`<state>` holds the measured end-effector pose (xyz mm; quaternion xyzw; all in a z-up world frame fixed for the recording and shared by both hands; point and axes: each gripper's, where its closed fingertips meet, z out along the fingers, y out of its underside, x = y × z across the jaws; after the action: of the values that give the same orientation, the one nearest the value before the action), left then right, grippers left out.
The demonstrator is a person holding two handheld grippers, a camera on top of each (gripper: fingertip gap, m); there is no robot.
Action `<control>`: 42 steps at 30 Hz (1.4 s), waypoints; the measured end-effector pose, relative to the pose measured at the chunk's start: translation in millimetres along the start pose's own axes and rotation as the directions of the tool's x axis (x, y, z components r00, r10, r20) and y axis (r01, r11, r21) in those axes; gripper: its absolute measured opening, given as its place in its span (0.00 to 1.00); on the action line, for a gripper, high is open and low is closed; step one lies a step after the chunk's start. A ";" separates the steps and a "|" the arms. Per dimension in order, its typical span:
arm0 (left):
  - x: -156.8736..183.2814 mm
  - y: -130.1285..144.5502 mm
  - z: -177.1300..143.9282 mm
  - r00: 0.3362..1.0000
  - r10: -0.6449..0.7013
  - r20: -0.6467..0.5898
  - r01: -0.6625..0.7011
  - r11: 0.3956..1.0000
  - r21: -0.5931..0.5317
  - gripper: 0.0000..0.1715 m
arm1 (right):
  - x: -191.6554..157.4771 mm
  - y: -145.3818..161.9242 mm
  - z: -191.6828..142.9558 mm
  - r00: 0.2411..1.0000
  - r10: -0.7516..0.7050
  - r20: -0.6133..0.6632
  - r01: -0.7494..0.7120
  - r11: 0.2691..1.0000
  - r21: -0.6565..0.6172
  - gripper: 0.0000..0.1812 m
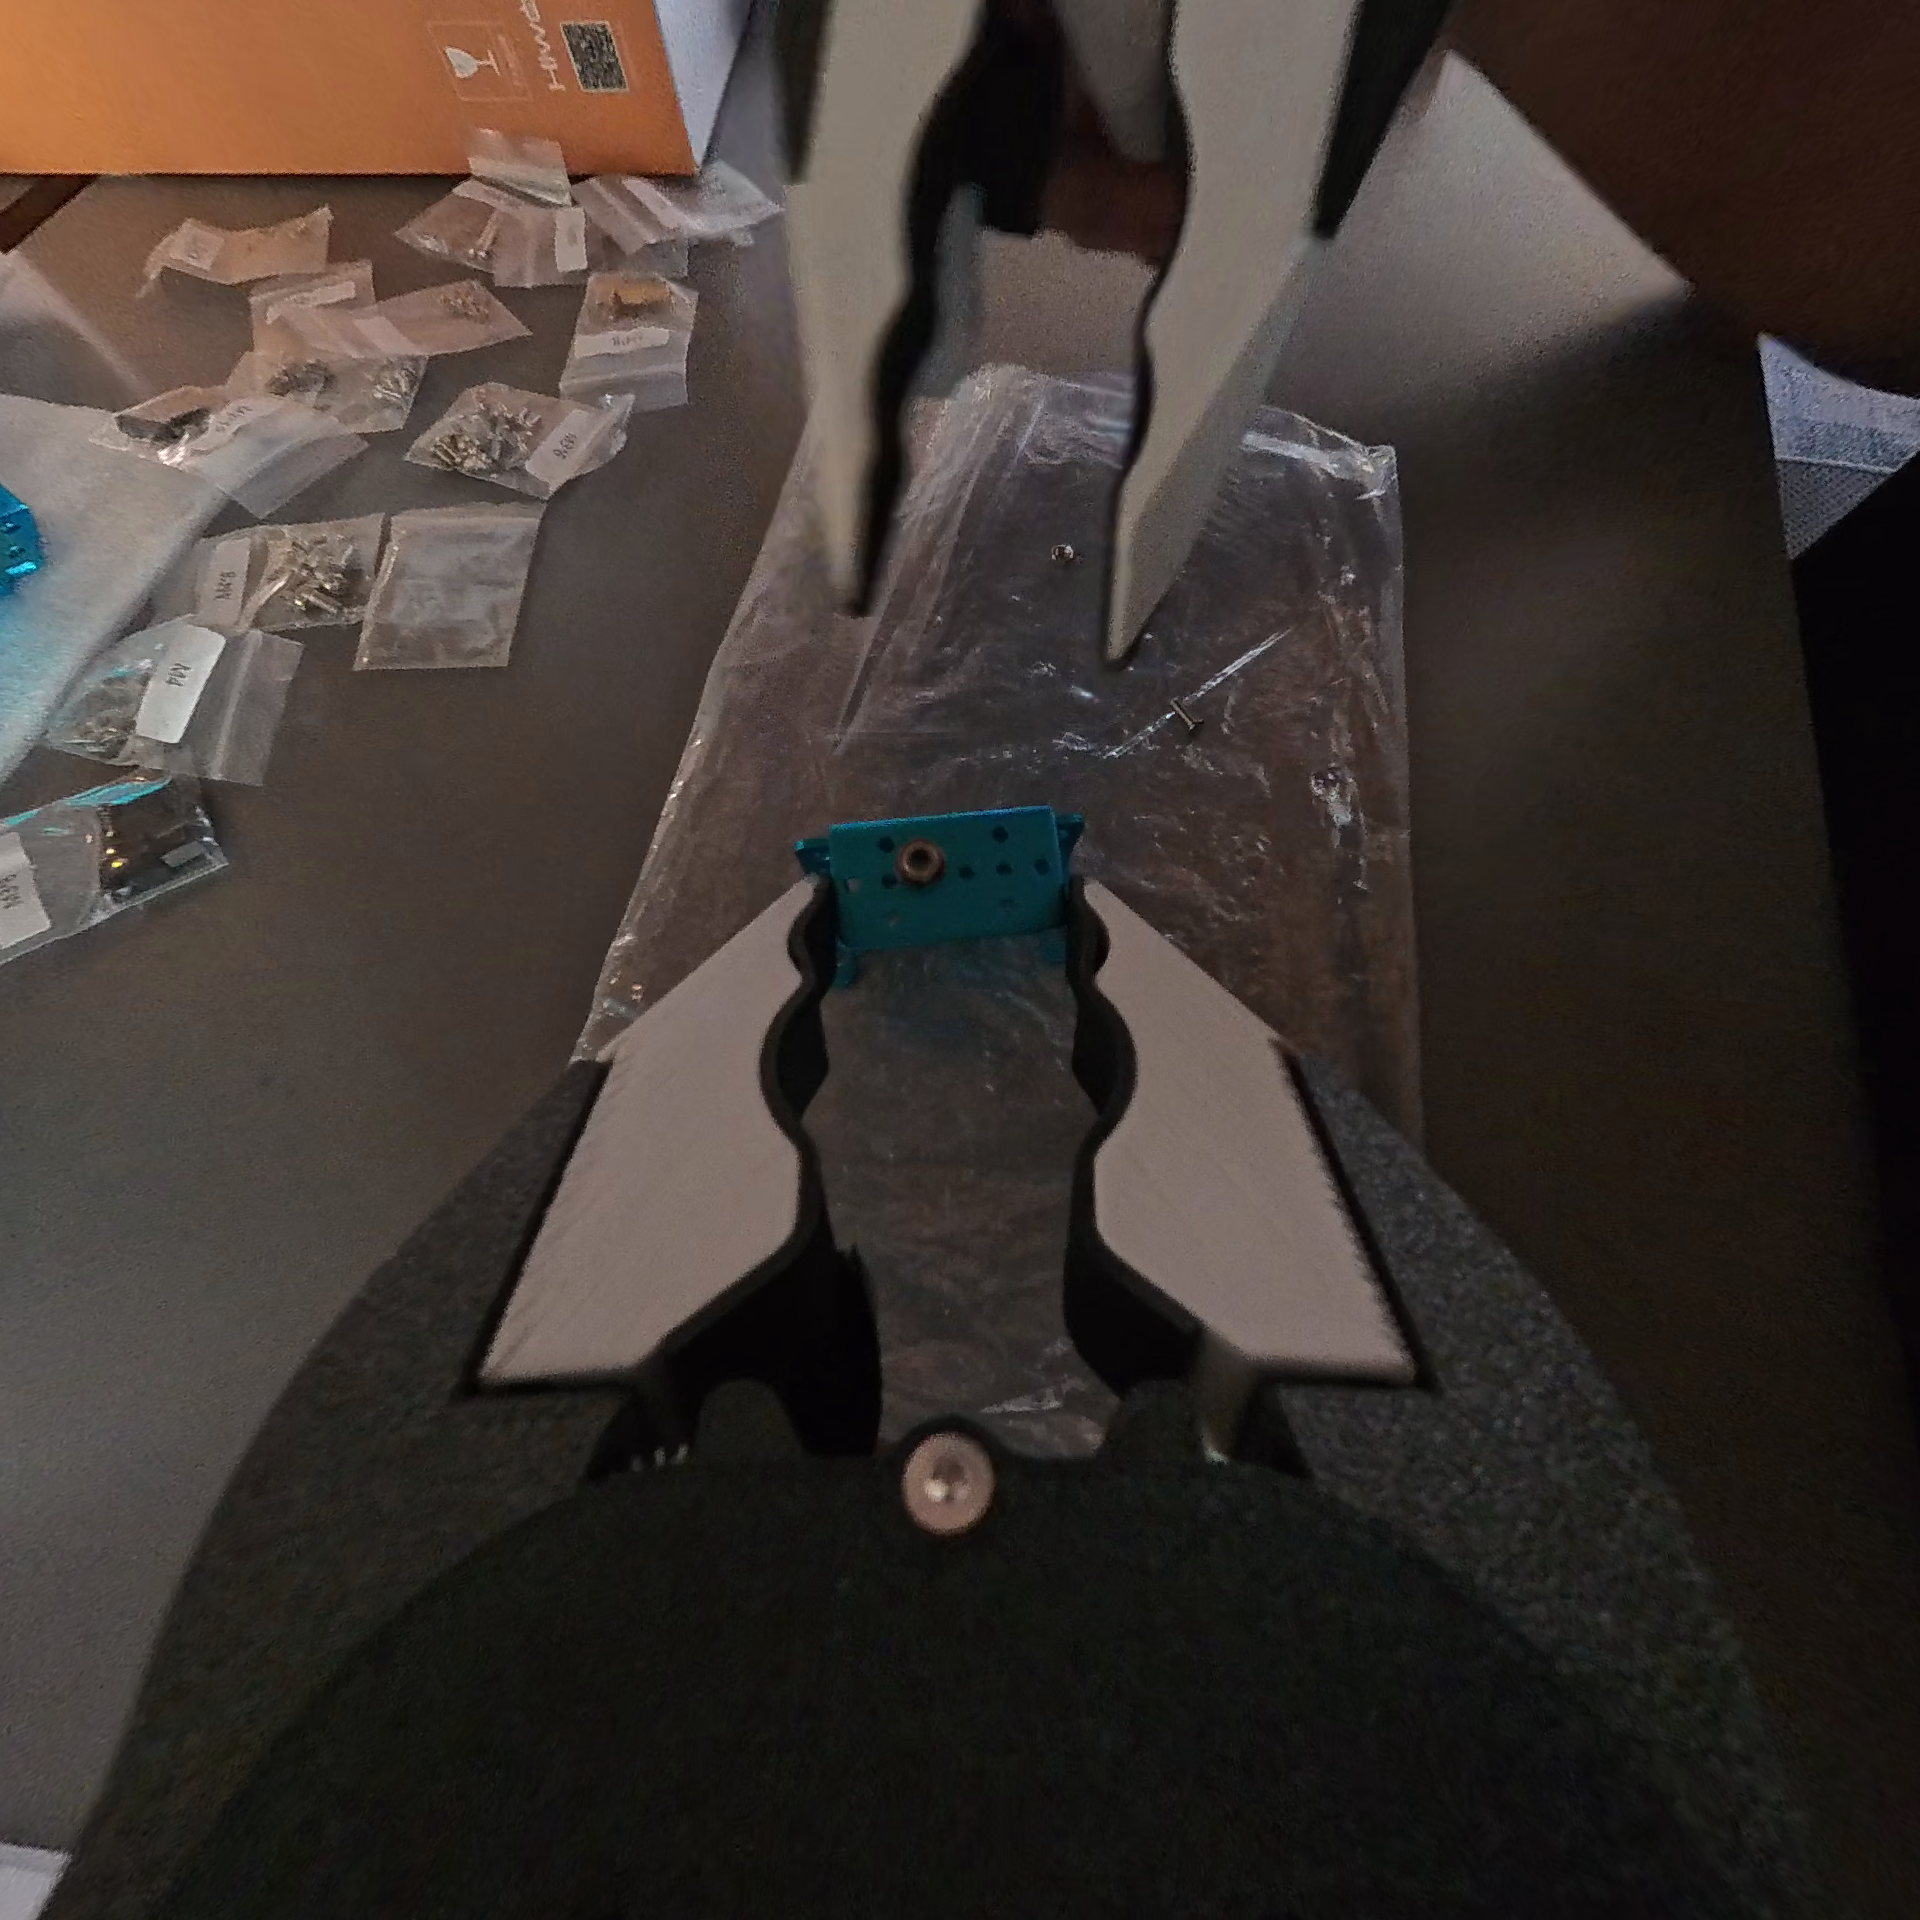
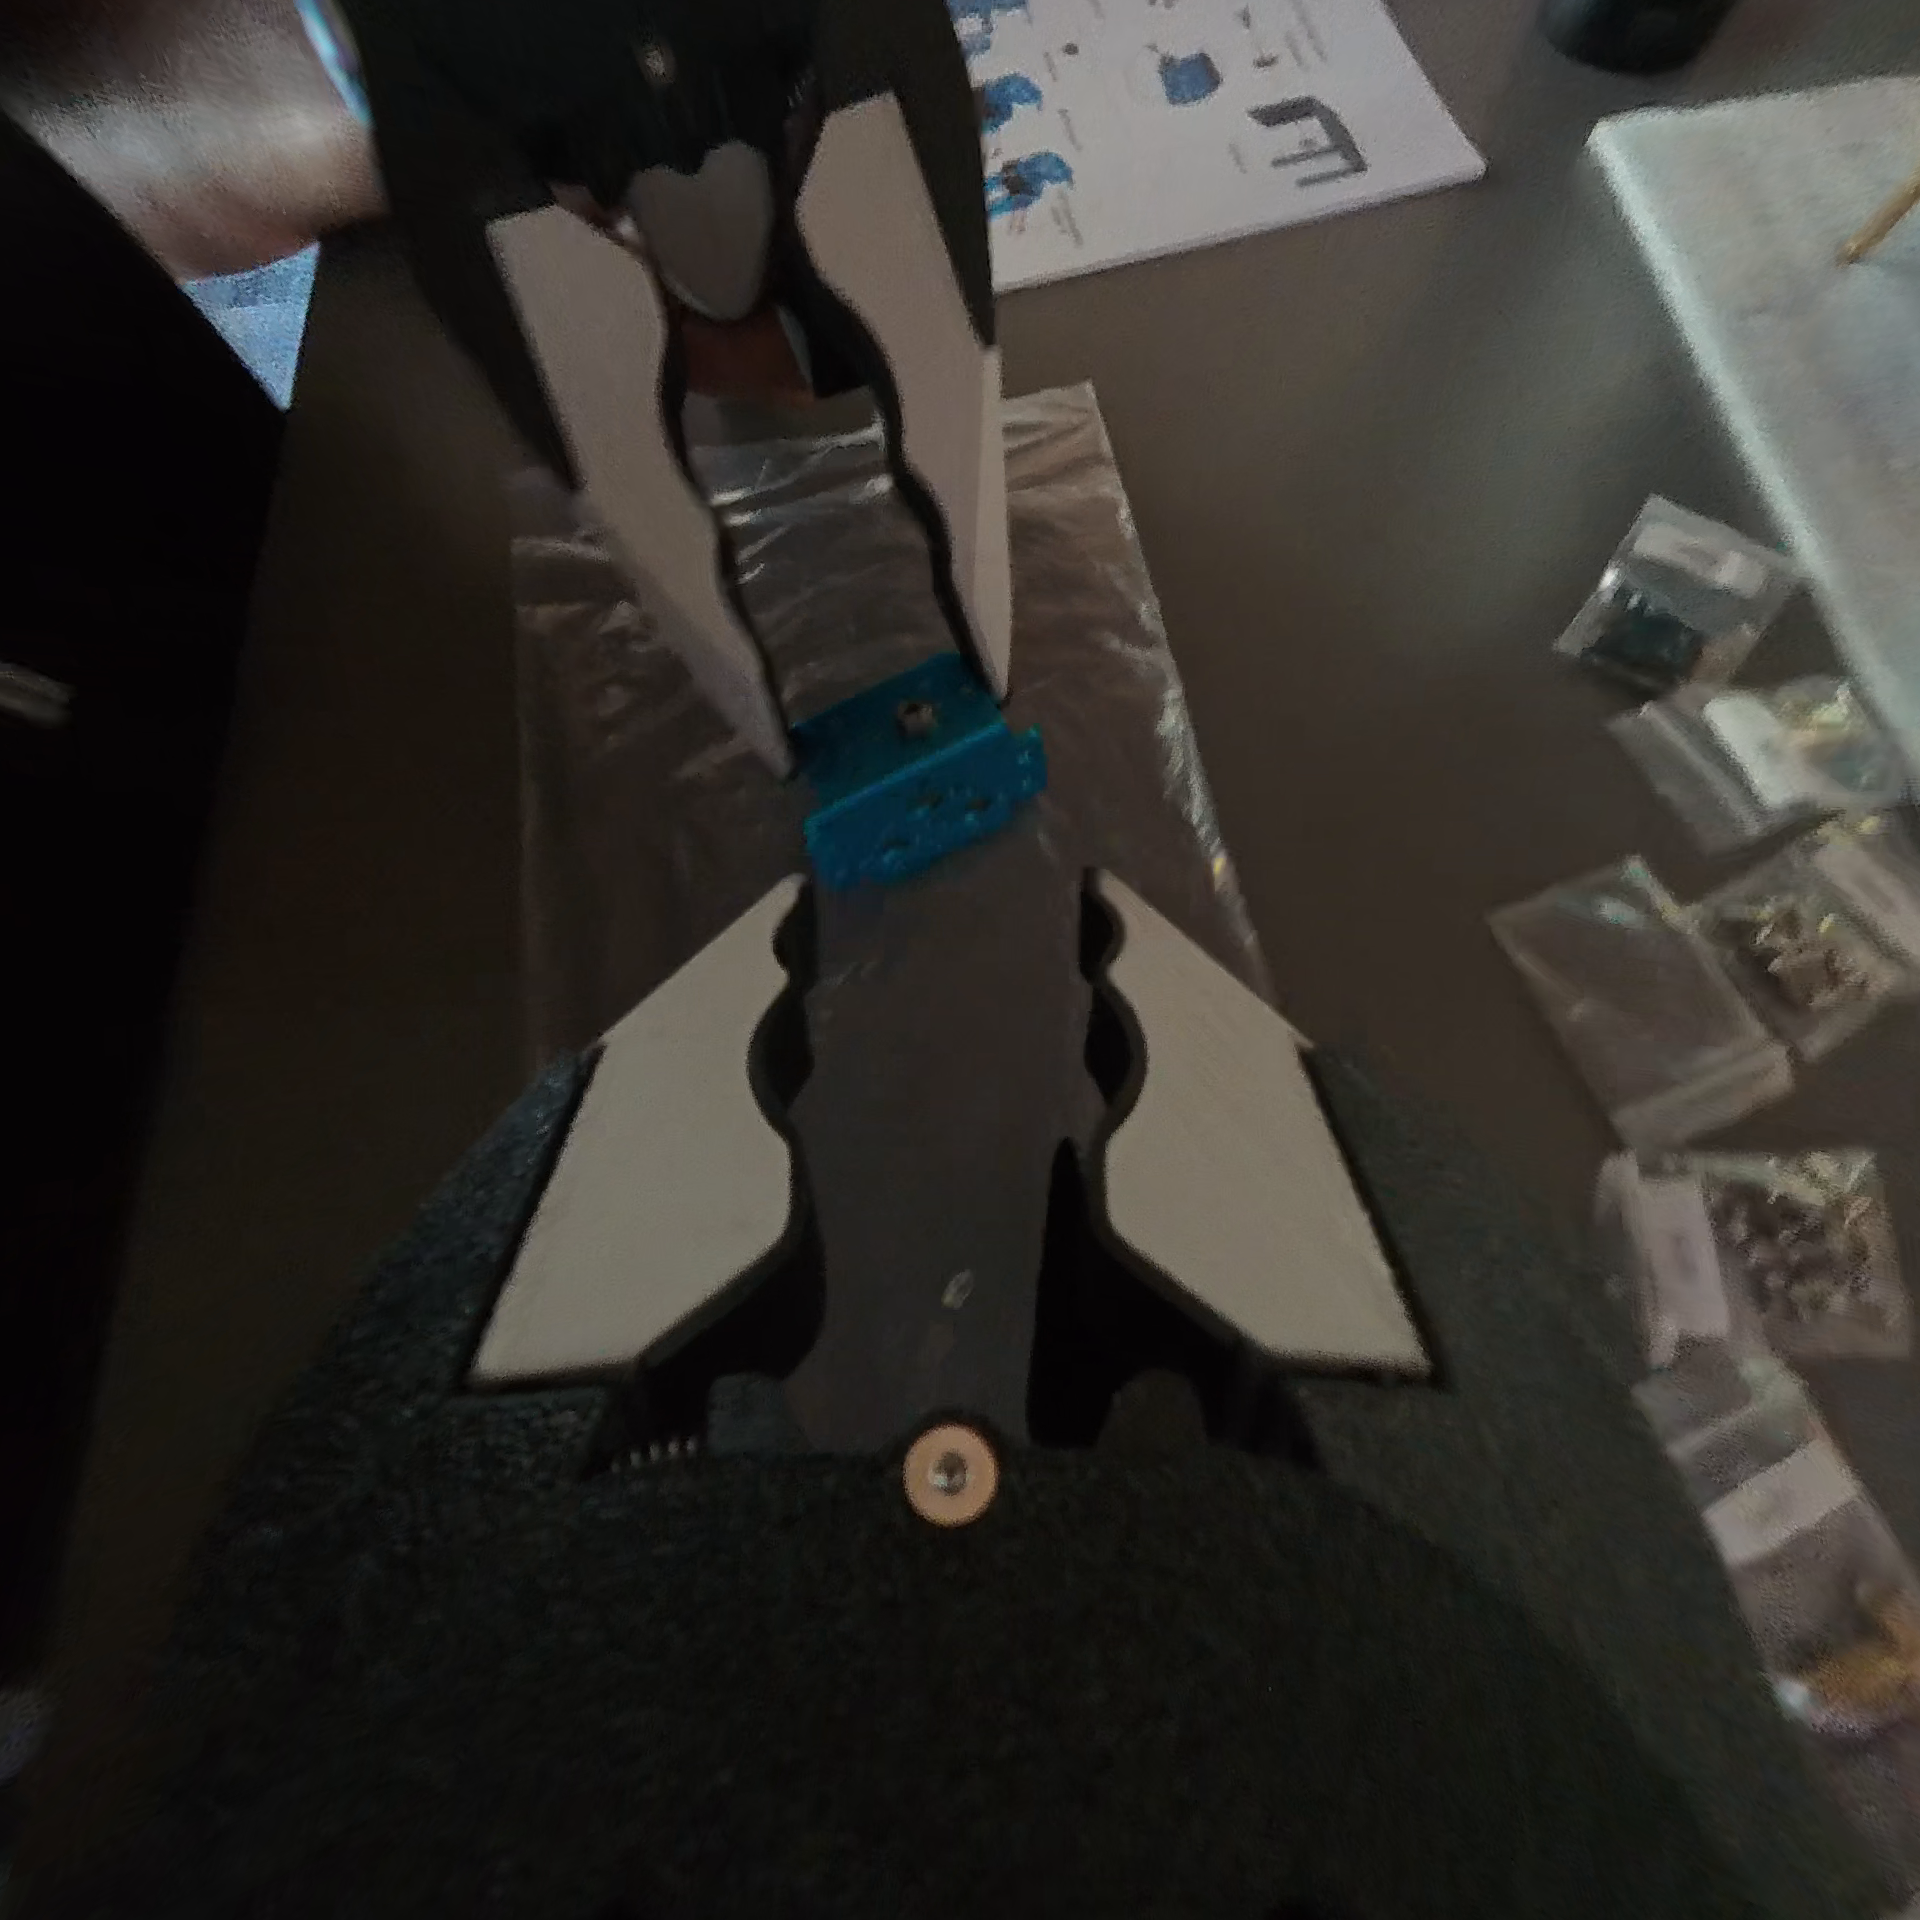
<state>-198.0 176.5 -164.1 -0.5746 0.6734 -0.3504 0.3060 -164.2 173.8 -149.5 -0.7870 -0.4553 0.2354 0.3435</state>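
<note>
A small blue metal bracket (image 1: 940, 883) with several holes and a screw in its top face sits between the fingertips of my left gripper (image 1: 948, 896), which is shut on it just above a clear plastic bag (image 1: 1195, 831) lying on the dark table. In the right wrist view the left gripper (image 2: 888, 727) comes in from the top, holding the bracket (image 2: 914, 795). My right gripper (image 2: 943, 881) is open and empty, its tips just short of the bracket. It shows opposite in the left wrist view (image 1: 992, 629). Loose screws (image 1: 1184, 715) lie on the bag.
Several small zip bags of screws (image 1: 468, 436) are spread on the table, also in the right wrist view (image 2: 1766, 935). An orange box (image 1: 312, 83) stands at the back. A printed sheet (image 2: 1195, 104) and a grey slab (image 2: 1766, 312) lie beyond the bag. There is about 5 centimeters between the tips of the two grippers.
</note>
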 end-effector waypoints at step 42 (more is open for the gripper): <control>20.8 -27.6 -37.2 0.993 0.052 0.103 -0.069 0.982 0.173 0.22 | -43.9 44.9 -0.6 0.998 0.044 0.036 -0.037 0.984 -0.177 0.01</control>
<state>-216.1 157.8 -120.5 -0.5409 0.6412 -0.3706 0.3987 -159.7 119.4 -180.4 -0.8185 -0.4650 0.2169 0.2585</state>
